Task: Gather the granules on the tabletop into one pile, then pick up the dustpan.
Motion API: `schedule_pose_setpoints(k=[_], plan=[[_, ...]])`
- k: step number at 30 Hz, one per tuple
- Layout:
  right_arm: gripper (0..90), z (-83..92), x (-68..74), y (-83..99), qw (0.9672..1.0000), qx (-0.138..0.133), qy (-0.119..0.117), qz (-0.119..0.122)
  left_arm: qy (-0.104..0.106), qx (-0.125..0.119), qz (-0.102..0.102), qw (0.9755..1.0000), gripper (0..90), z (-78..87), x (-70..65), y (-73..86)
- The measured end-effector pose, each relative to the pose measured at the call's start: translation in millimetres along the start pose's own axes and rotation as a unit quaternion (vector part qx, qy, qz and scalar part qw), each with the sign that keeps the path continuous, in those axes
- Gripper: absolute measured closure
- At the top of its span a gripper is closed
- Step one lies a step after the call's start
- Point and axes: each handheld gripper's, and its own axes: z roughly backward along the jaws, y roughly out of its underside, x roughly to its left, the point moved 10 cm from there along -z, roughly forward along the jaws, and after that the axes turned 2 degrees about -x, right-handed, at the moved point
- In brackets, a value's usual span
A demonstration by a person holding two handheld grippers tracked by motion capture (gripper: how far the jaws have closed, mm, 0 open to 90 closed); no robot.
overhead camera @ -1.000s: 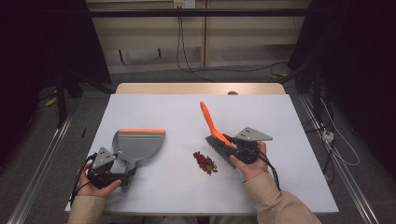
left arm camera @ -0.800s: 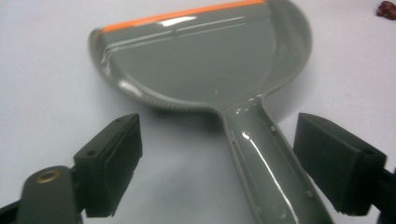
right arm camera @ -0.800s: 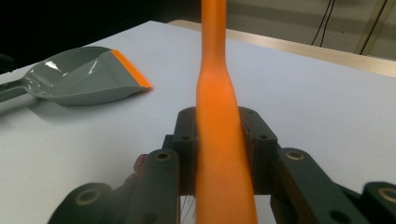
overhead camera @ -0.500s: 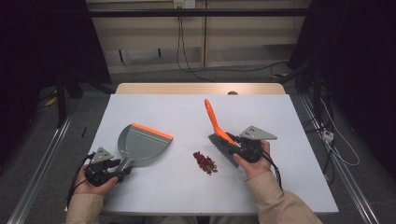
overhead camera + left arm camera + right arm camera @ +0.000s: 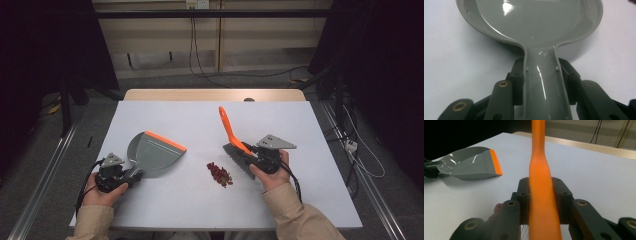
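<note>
Dustpan (image 5: pixel 152 152); brush (image 5: pixel 235 145); crumb pile (image 5: pixel 219 173)

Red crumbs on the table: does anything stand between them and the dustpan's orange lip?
Nothing visible does. Bare white table lies between the red crumbs and the dustpan; the brush sits on their far side.

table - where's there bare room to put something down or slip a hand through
Bare: the far strip of the table behind the dustpan and brush, and the right edge beyond the right tool. Crowded: the near middle, where the red crumbs lie between dustpan and brush.
</note>
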Motion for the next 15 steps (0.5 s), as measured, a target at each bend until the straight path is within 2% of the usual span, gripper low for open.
schedule_pose_setpoints(k=[2,7,10,15], plan=[[71.4,-0.7,-0.3,-0.6,1.0000,0.000,0.001,-0.001,0.005,0.002,-0.002,1.0000,62.6,2.5,-0.7,-1.0],[71.4,-0.4,0.0,0.4,1.0000,0.002,0.002,0.001,0.017,-0.003,-0.024,0.9996,62.7,7.2,-8.4,-5.4],[71.4,0.7,-0.3,-0.3,1.0000,0.000,0.003,0.003,0.035,-0.010,-0.027,0.9990,62.7,12.2,-16.0,-10.1],[71.4,2.2,-1.9,-1.4,1.0000,-0.003,0.005,0.000,0.059,-0.008,-0.043,0.9973,62.7,20.1,-25.6,-11.5]])
